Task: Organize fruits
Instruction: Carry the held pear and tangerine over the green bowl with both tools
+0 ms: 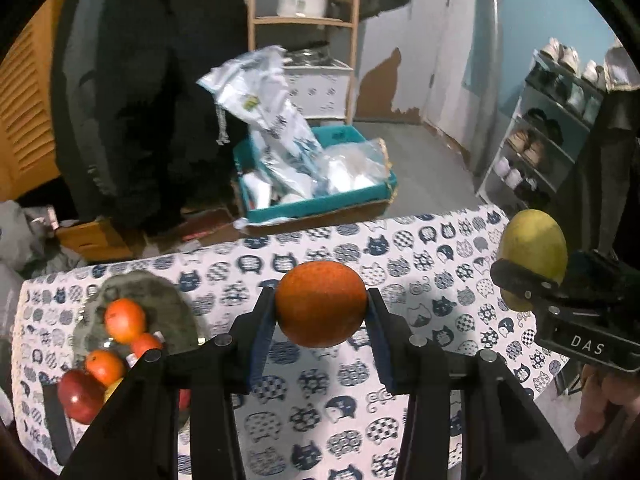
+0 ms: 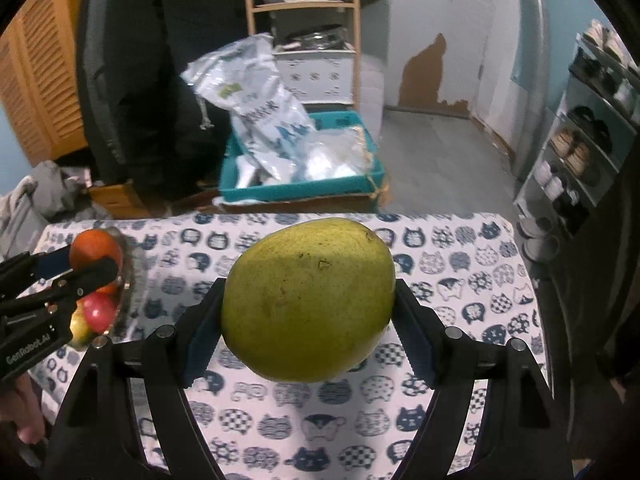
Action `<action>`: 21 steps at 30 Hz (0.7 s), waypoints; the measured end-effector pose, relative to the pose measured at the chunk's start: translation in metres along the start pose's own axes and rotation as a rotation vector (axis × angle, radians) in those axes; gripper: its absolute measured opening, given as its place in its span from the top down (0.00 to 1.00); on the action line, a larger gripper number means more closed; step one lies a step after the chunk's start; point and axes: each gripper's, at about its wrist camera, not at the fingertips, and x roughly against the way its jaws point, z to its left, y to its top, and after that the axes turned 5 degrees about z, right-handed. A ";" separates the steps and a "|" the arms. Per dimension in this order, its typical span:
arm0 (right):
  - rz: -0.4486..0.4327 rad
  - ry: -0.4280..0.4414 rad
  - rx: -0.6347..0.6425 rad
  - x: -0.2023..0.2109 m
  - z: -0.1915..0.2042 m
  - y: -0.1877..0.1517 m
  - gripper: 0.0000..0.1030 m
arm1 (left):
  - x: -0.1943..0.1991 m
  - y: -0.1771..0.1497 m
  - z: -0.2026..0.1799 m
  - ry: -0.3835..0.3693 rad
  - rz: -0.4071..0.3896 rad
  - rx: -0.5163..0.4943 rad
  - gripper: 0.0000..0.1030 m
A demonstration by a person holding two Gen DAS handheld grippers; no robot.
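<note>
orange [image 1: 321,304] clamped between left fingers [image 1: 264,320]; pear [image 2: 308,300] (green) between right fingers [image 2: 412,332].

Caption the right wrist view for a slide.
Right claw grips a yellow-green fruit above the cat-print tablecloth; left claw holds an orange.
</note>
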 end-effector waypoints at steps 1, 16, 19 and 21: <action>-0.003 0.007 0.008 0.001 0.005 0.001 0.24 | 0.005 -0.001 0.007 0.003 -0.006 0.009 0.56; -0.022 0.113 0.119 0.000 0.095 0.025 0.24 | 0.042 -0.019 0.111 0.115 -0.053 0.170 0.56; -0.013 0.141 0.146 -0.009 0.117 0.030 0.24 | 0.042 -0.023 0.135 0.146 -0.053 0.205 0.56; -0.008 0.158 0.165 -0.014 0.129 0.031 0.24 | 0.039 -0.027 0.146 0.159 -0.046 0.221 0.56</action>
